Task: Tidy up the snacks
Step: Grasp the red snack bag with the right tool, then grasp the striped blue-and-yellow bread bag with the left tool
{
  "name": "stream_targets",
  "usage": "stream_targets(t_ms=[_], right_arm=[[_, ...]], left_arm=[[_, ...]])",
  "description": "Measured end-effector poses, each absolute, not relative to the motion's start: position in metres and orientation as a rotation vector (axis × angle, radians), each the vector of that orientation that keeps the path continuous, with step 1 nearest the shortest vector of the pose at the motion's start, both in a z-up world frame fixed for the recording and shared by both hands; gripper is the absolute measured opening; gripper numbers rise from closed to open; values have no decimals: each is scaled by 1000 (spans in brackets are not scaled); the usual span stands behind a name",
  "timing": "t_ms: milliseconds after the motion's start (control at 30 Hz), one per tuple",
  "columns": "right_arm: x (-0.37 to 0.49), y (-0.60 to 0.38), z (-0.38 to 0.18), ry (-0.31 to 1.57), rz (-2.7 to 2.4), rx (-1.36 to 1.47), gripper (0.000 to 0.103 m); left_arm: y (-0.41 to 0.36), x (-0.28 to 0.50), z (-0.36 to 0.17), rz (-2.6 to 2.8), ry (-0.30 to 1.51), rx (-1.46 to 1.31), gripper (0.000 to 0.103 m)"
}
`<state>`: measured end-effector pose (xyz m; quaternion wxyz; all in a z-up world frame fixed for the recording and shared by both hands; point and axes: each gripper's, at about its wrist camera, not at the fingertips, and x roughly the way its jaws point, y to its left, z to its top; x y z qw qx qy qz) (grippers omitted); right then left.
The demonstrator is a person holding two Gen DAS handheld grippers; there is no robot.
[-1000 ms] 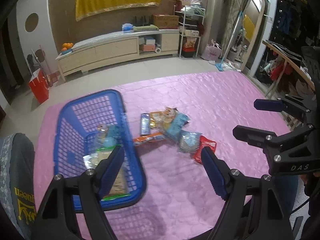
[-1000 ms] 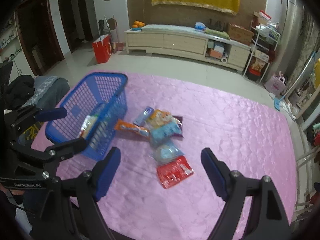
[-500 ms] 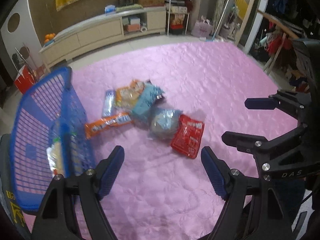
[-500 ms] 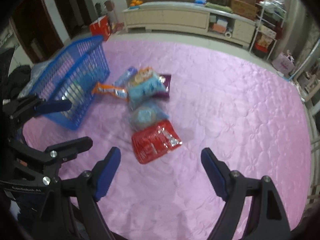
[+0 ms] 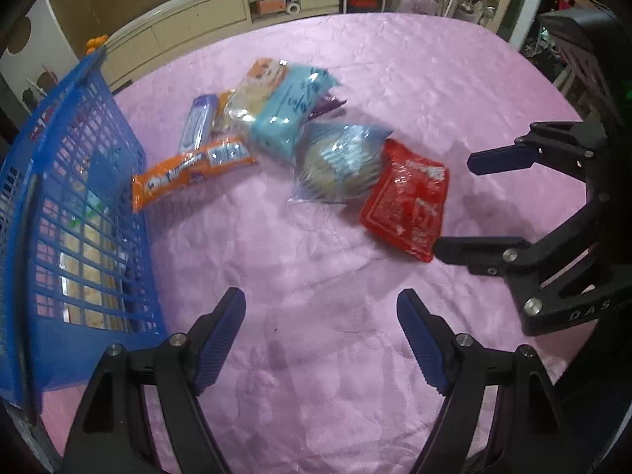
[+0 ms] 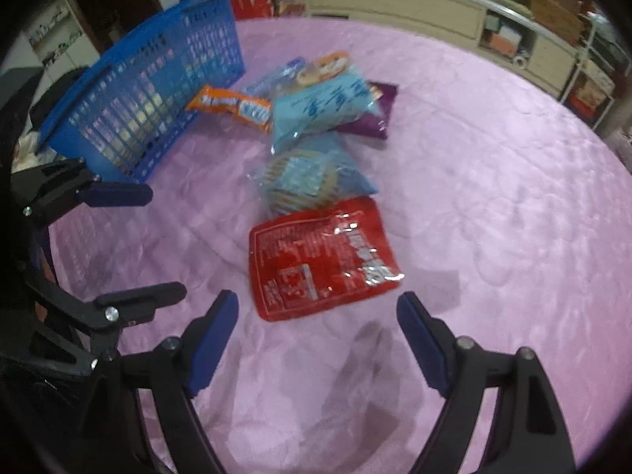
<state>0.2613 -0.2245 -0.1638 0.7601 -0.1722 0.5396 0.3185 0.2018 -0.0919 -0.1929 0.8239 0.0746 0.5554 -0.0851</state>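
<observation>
A heap of snack packets lies on the pink cloth: a red packet (image 6: 322,258) nearest me, a clear bag of round biscuits (image 6: 304,179), a light blue bag (image 6: 322,108), a purple packet (image 6: 373,112) and an orange bar (image 6: 231,106). The blue basket (image 6: 150,91) stands left of the heap with packets inside. My right gripper (image 6: 318,333) is open, just short of the red packet, nothing between its fingers. My left gripper (image 5: 320,335) is open over bare cloth beside the basket (image 5: 75,213). In the left wrist view the red packet (image 5: 407,205) lies ahead to the right, with the right gripper's fingers (image 5: 497,158) beside it.
A long cream cabinet (image 5: 221,19) and shelves with boxes (image 6: 584,79) stand along the far wall beyond the table. A red bag (image 6: 252,2) sits on the floor behind the basket. Pink cloth stretches bare to the right of the heap.
Both grippers have dropped toward the table and tipped downward, so the packets and basket look larger and nearer. Their jaws stay equally wide. No packet has moved.
</observation>
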Motion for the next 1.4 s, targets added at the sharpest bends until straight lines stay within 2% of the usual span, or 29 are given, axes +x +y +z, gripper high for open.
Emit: stream_targets(t_ms=[367, 433, 467, 633, 700, 1133, 1400], right_arm=[[272, -197, -182, 1126, 726, -531, 87], [271, -198, -180, 1104, 719, -529, 75], [271, -200, -178, 1090, 709, -518, 54], [272, -210, -174, 1089, 704, -439, 40], [271, -218, -172, 1093, 686, -377, 29], [272, -249, -149, 1022, 548, -251, 26], [286, -272, -147, 1038, 472, -178, 26]], left_arm=[[-74, 217, -199, -156, 1196, 102, 77], [-71, 218, -199, -152, 1194, 91, 77], [-70, 219, -199, -150, 1194, 85, 77], [-66, 220, -192, -145, 1189, 60, 77], [-65, 221, -189, -146, 1186, 55, 77], [-83, 246, -172, -172, 1165, 14, 77], [-101, 277, -189, -167, 1203, -18, 77]])
